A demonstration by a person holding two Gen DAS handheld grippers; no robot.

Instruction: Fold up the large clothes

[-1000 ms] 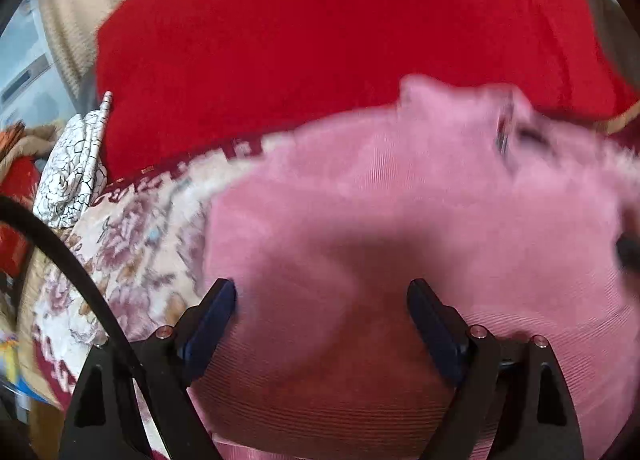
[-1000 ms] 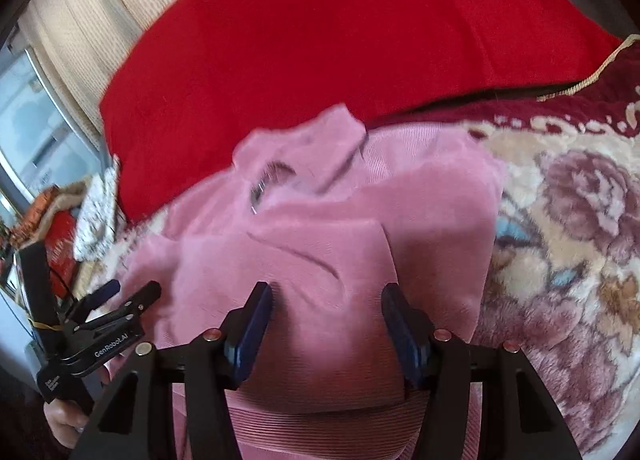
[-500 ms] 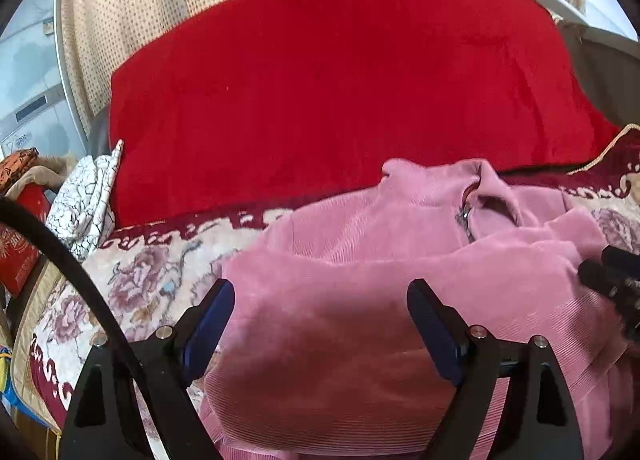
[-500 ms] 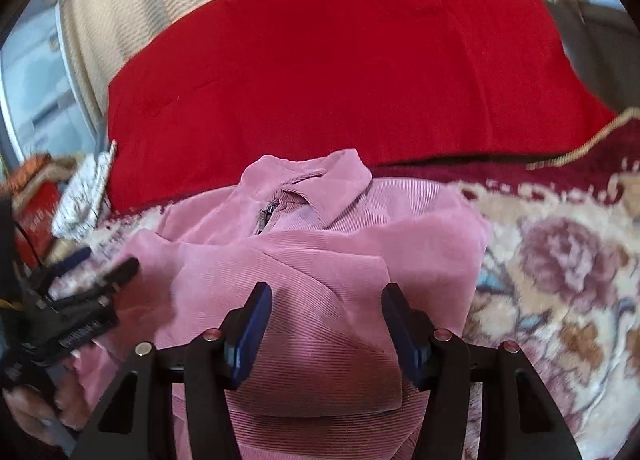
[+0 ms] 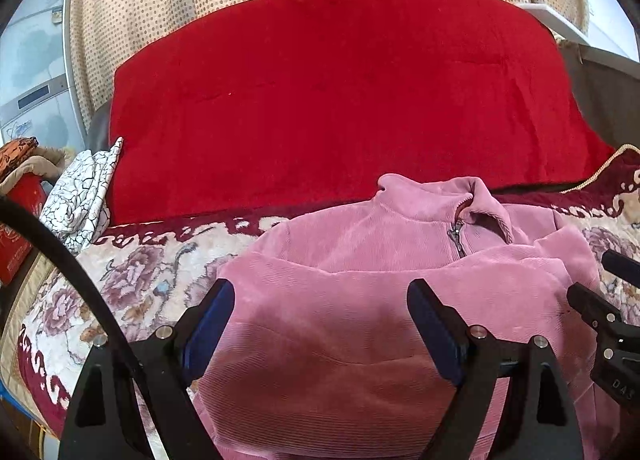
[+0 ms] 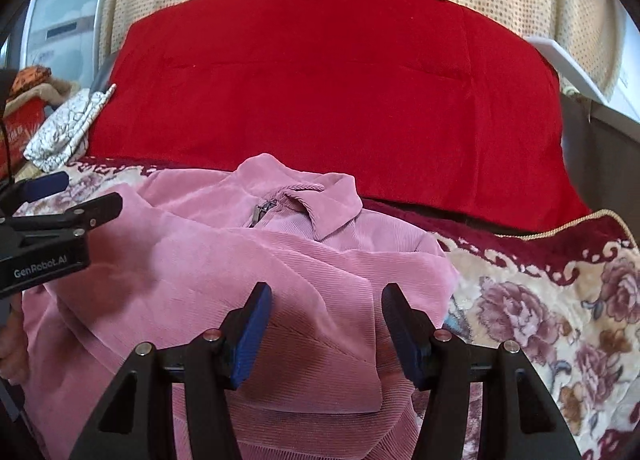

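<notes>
Hovering low over the bed, the left gripper (image 5: 320,324) is pointing forward toward twelve o'clock, its two blue-padded fingers (image 5: 208,324) spread wide and gripping nothing. The pink corduroy jacket (image 5: 360,300) is lying folded on the floral blanket (image 5: 132,280), filling the gap between those fingers and running under them toward six o'clock; whether the pads are touching the cloth cannot be told. The jacket's collar (image 5: 448,195) and zipper pull (image 5: 456,236) are sitting beyond the fingertips at about one o'clock, next to the lower edge of the red quilt (image 5: 340,99). At nine o'clock in the left wrist view a white crackle-patterned cloth (image 5: 80,199) is lying bunched at the quilt's left end. At three o'clock in that same view the right gripper's black fingers are reaching in over the jacket's right edge.

In the right wrist view the right gripper (image 6: 326,324) is likewise pointing toward twelve o'clock, its fingers (image 6: 252,328) held well apart with nothing between them but the jacket (image 6: 240,268) below. A folded-over panel of the jacket is lying under the gap, its corner edge showing near six o'clock. The collar (image 6: 316,199) is lying ahead at twelve o'clock. At nine o'clock the left gripper (image 6: 68,195) is hanging over the jacket's left side, its tips apart. The floral blanket (image 6: 540,300) is spreading out bare at three o'clock, and the red quilt (image 6: 340,91) is rising behind.
</notes>
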